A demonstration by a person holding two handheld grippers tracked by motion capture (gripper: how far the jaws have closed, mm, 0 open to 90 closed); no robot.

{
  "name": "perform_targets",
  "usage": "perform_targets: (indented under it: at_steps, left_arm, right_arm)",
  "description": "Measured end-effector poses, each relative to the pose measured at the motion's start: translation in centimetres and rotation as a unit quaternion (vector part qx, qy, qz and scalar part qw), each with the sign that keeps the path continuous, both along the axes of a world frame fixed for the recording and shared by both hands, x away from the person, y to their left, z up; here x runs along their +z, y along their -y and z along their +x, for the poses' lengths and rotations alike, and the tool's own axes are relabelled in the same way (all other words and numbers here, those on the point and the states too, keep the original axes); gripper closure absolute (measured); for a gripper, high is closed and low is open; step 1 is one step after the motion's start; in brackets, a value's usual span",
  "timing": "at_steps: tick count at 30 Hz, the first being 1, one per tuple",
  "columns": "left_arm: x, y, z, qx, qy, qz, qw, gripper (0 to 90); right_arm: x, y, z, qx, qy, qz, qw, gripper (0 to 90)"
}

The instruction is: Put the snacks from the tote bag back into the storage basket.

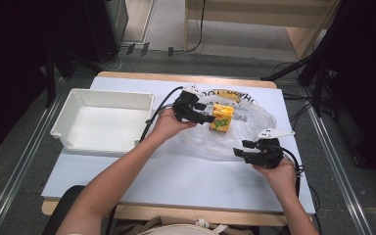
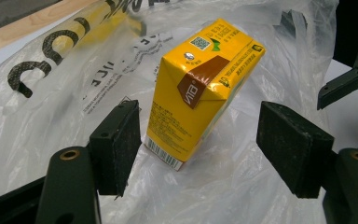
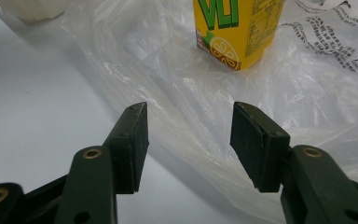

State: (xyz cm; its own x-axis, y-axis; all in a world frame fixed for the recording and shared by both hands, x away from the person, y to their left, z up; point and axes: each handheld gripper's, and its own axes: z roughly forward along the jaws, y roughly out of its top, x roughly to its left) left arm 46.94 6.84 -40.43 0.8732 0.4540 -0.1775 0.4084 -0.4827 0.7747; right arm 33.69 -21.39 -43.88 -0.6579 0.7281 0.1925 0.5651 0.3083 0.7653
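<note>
A yellow drink carton (image 1: 222, 117) stands upright on a crumpled clear plastic bag (image 1: 247, 134) at the table's middle back. My left gripper (image 1: 209, 117) reaches in from the carton's left. In the left gripper view its jaws are open and flank the carton (image 2: 200, 88), and neither pad touches it. My right gripper (image 1: 241, 149) sits at the bag's near edge, to the right and nearer than the carton. It is open (image 3: 189, 116) with only loose bag film (image 3: 205, 93) under and ahead of it, and the carton (image 3: 235, 32) stands beyond.
A white tray (image 1: 61, 125) with nothing in it stands at the left of the table. The bag carries black printed lettering (image 2: 51, 60) and a yellow band. Bare white table (image 1: 176, 176) lies in front of both hands. The other gripper's jaw tip (image 2: 349, 79) shows at the right edge.
</note>
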Motion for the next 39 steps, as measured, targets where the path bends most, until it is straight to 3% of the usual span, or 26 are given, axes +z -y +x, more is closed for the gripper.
perform_targets:
  at_steps: [15,27,39]
  left_arm:
    - [-1.9,1.8,1.0,-0.009,-0.007,0.004,0.9999,32.0]
    - [-2.3,3.0,2.5,-0.046,-0.009,-0.003,0.9989,31.9]
    - [-2.9,4.2,2.9,-0.073,-0.007,-0.018,0.9971,29.7]
  right_arm:
    - [-0.2,0.0,0.3,0.002,-0.006,0.001,1.0000,47.6]
    - [-0.4,0.1,0.3,0.003,-0.010,0.002,0.9999,47.7]
    - [-0.6,0.1,0.4,0.005,-0.017,0.000,0.9999,47.7]
